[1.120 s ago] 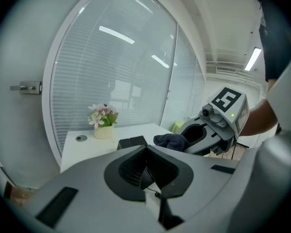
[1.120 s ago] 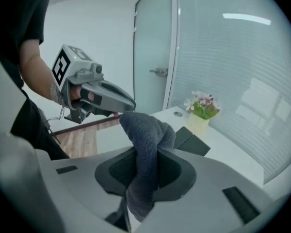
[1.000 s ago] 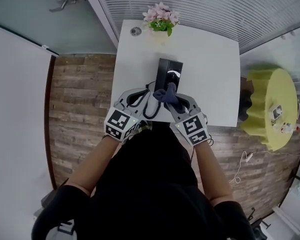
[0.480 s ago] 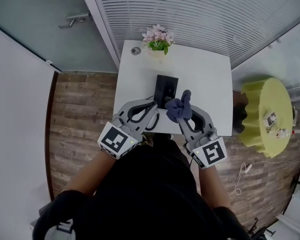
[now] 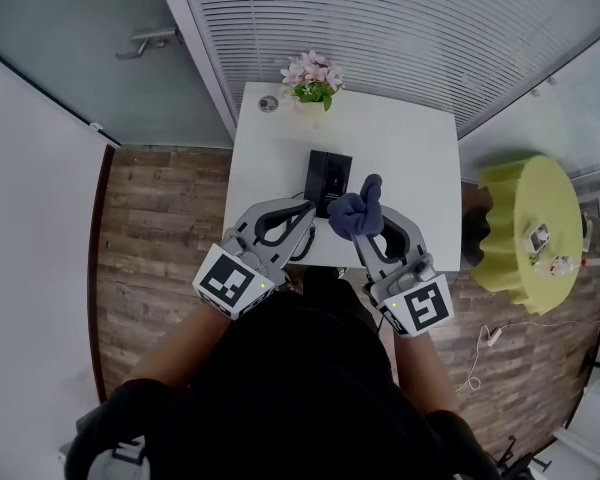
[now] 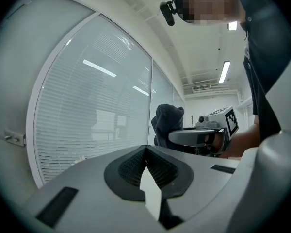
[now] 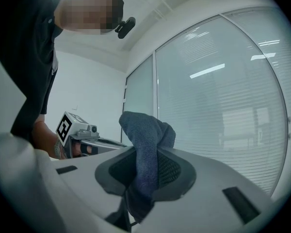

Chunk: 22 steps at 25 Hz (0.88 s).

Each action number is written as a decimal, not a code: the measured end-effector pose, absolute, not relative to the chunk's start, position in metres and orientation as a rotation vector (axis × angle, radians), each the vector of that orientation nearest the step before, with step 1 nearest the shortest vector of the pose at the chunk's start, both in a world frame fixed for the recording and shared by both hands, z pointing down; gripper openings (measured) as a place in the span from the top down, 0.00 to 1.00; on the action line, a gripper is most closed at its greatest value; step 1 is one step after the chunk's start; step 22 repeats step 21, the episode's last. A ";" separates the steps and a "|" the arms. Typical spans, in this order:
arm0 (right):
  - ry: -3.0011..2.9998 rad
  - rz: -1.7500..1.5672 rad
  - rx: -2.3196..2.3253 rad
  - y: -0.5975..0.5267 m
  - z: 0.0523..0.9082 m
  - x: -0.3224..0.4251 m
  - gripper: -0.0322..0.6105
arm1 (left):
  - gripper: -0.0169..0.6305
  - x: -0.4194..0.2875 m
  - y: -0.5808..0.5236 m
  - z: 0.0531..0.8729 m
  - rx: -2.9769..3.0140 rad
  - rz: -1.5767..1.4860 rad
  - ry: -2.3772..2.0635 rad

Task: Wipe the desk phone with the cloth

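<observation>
right gripper (image 7: pixel 144 176) clenched on cloth (image 7: pixel 146 135), off desk phone (image 5: pixel 327 180); left gripper (image 6: pixel 146 161) clenched, empty; wiping not under way, possibly done.

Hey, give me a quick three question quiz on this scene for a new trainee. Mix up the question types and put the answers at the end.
1. Multiple choice: which gripper holds the dark blue cloth? A) left gripper B) right gripper C) neither
2. True or false: the flowers stand at the table's near edge, beside the person.
3. Fill in: the left gripper's jaws are ____, with nothing between them.
Key: 1 B. 2 False: the flowers are at the far edge of the table, beyond the desk phone. 3 shut.
</observation>
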State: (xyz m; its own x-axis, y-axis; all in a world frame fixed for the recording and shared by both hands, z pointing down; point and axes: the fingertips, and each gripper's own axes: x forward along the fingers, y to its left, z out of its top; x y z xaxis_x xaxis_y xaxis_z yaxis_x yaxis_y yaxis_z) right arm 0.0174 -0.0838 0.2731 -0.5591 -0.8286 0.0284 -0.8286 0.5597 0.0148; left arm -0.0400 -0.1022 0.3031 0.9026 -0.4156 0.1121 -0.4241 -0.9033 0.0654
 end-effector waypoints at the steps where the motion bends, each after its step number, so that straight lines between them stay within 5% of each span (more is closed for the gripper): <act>1: -2.745 0.000 1.463 -0.084 0.273 0.018 0.80 | 0.96 -0.040 -0.102 0.303 2.980 0.147 -0.658; 22: -2.727 -0.020 1.465 -0.080 0.270 0.012 0.80 | 0.96 -0.048 -0.102 0.304 2.985 0.163 -0.671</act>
